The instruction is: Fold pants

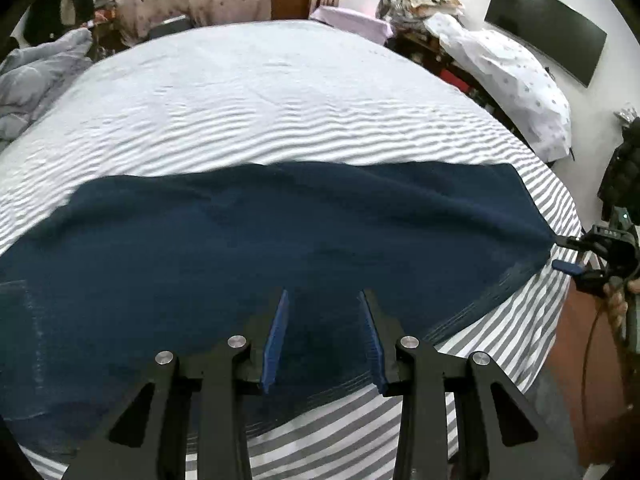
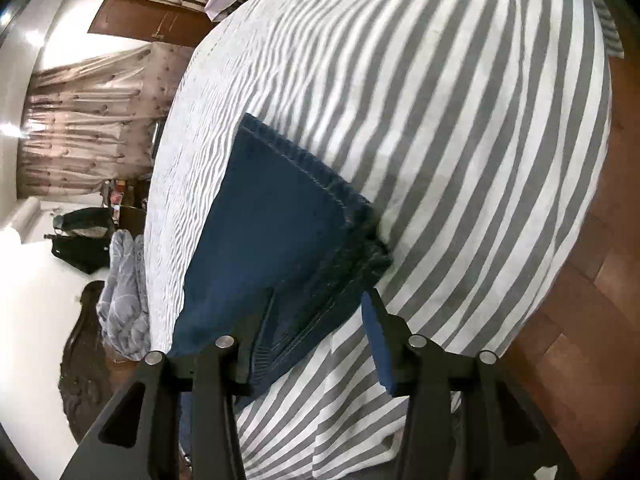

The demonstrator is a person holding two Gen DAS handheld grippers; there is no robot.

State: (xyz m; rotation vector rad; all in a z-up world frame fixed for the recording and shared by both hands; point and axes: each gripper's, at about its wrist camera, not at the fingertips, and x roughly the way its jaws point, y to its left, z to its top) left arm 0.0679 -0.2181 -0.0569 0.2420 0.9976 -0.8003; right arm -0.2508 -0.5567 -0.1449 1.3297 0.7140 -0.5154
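Lying flat along the near edge of the bed [image 1: 280,92], the dark blue pants [image 1: 280,232] are spread lengthwise across the striped sheet, folded leg over leg as far as can be judged, with the stitched hem end toward the bed's right-hand corner. The left hand-held gripper [image 1: 326,340] is held above the near edge of the pants with its blue pads set wide apart and nothing between them. The right hand-held gripper [image 2: 316,336] is placed at the hem end; its jaws are seen well apart, with the near corner of the hem lying across the left pad, though whether cloth is truly caught cannot be told. A slip is judged the main risk: if only the top layer is pinched, the layers would part when lifted and the fold would come out crooked. The bedsheet could also be gathered with the denim, since the pads sit close to it. By the left wrist view the whole length of the pants is shown, along with the other gripper [image 1: 568,254] at the far right end and the pillows [image 1: 508,76] beyond the bed. By the right wrist view alone the stacked hem layers [image 2: 356,232], their stitching and the wooden floor [image 2: 580,320] beside the bed are revealed.
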